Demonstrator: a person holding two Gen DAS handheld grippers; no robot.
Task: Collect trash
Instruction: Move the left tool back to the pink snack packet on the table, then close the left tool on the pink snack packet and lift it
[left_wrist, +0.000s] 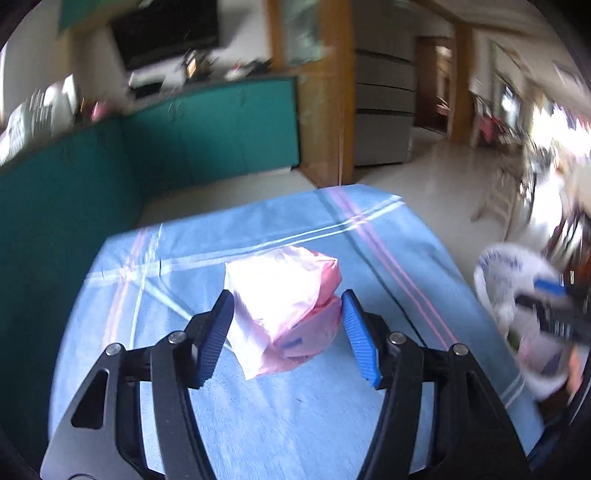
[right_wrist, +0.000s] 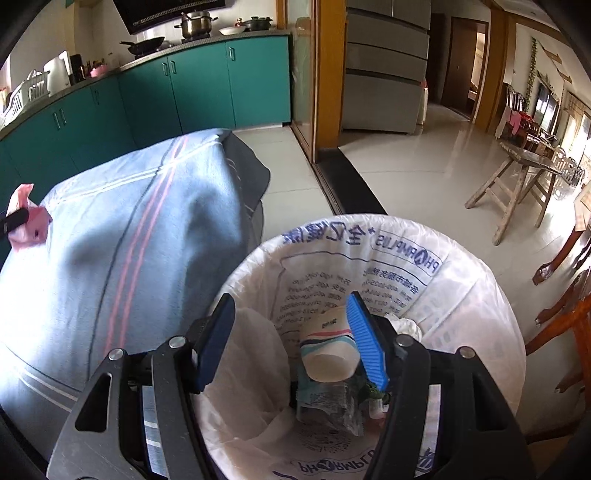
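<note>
Left wrist view: left gripper (left_wrist: 288, 325) fingers clamped on pink bag (left_wrist: 284, 302) above blue cloth (left_wrist: 258, 424). Right gripper (right_wrist: 291, 336) fingers apart, empty, over lined bin (right_wrist: 461, 295).

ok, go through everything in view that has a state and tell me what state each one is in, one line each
Left gripper: closed on the pink bag.
Pink bag: crumpled, held between the left pads above the blue cloth.
Right gripper: open, empty, over the bin.
Trash bin: open, lined with a white bag, partly filled.
Paper cup: lying on its side in the bin.
</note>
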